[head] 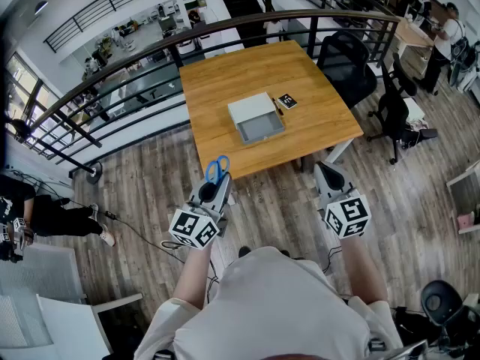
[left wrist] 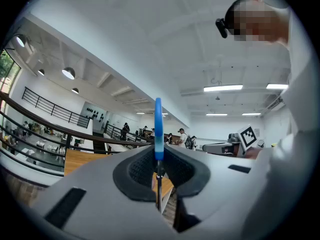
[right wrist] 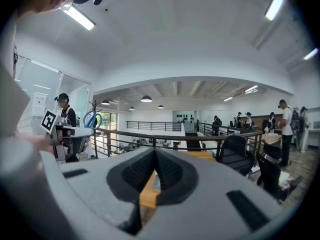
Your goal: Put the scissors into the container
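Observation:
Blue-handled scissors (head: 217, 169) stick up out of my left gripper (head: 217, 180), which is shut on their blades and held in the air short of the table's near edge. In the left gripper view the scissors (left wrist: 158, 126) stand edge-on between the dark pads (left wrist: 137, 171). A grey open container (head: 257, 118) sits in the middle of the wooden table (head: 217, 81). My right gripper (head: 324, 168) hovers beside the left one with nothing in it. Its pads (right wrist: 172, 171) meet at the tips. From the right gripper view the scissors (right wrist: 91, 119) show at the left.
A small black card (head: 287, 101) and a pen lie just right of the container. Black office chairs (head: 349, 66) stand to the right of the table. A dark railing (head: 135, 58) curves behind it. People stand far back on the right.

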Available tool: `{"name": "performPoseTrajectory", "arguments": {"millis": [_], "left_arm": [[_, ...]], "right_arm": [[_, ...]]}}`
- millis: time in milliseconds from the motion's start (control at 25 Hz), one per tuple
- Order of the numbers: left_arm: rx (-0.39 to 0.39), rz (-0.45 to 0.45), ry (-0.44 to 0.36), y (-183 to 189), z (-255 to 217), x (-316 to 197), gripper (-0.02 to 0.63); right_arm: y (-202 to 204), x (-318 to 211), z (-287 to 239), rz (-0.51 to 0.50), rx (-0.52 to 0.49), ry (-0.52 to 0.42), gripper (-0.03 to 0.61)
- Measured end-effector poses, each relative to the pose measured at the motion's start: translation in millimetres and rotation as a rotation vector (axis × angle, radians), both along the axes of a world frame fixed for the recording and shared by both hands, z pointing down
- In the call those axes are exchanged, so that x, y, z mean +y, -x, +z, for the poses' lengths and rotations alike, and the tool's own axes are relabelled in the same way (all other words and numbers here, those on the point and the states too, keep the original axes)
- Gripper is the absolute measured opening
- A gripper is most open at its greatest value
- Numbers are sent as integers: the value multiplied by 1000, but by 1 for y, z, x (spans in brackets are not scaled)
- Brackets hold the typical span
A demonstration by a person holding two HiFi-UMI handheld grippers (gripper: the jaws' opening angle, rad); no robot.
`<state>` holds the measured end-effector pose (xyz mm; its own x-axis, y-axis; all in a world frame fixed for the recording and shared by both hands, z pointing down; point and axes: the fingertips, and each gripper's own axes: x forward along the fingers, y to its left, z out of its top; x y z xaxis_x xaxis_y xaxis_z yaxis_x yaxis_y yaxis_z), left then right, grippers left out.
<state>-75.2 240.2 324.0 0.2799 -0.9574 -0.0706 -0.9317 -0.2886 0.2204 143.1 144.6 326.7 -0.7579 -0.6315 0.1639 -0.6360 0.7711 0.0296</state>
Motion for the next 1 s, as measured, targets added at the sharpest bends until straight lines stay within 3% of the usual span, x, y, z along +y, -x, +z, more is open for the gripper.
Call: {"name": "performPoseTrajectory", "arguments": {"millis": [480,1000], "left_arm": [[5,20,7,8,9,4,32],[10,66,39,47,29,20,32]], "right_arm": [[10,5,4,25,14,-3,3],[51,25,17,82,20,15,3]]}}
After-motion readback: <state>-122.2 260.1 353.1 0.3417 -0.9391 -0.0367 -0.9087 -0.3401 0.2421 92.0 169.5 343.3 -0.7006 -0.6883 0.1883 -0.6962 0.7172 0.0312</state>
